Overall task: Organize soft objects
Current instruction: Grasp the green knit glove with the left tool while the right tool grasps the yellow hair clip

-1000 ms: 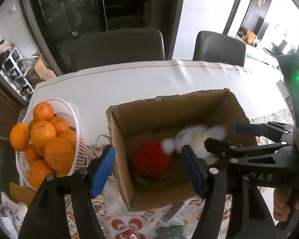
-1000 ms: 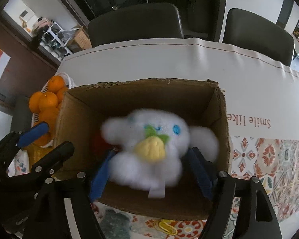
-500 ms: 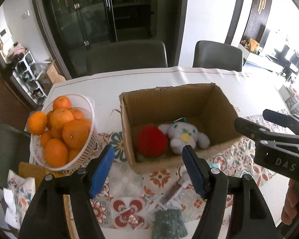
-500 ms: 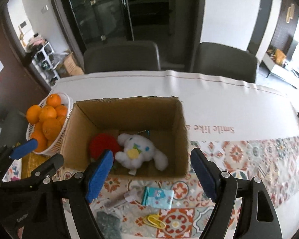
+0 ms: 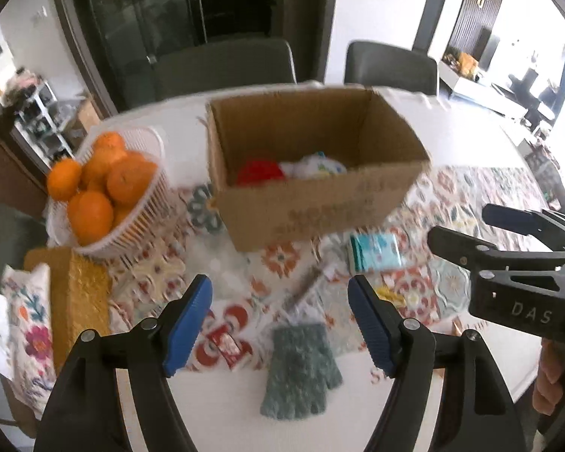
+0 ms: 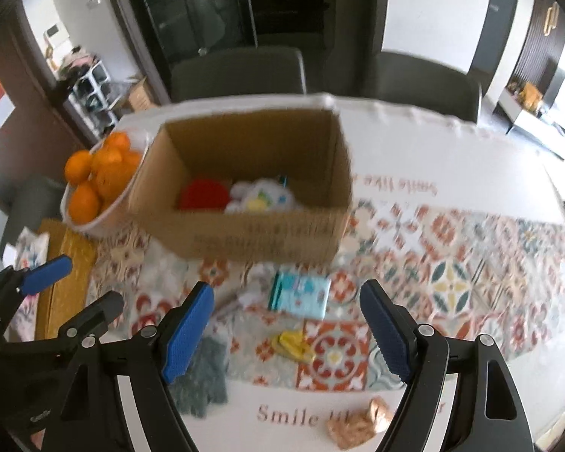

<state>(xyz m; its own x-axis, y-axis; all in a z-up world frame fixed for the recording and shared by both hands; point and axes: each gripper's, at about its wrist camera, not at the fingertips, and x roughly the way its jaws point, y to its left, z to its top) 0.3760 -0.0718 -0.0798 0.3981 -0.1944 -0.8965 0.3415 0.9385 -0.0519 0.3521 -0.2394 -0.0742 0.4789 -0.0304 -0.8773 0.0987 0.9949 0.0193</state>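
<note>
While my left gripper [image 5: 280, 324] and right gripper [image 6: 286, 333] hung wide open and empty, the glove [image 5: 300, 369] lay below the left, the box [image 5: 320, 203] ahead.

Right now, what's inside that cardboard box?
Inside the cardboard box: a red plush and a white plush toy, side by side. The box's front wall hides their lower parts and the floor.

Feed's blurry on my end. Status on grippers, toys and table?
Left gripper open, empty; right gripper open, empty. White plush and red plush in cardboard box. Teal knit glove on table below left gripper, unobstructed.
</note>
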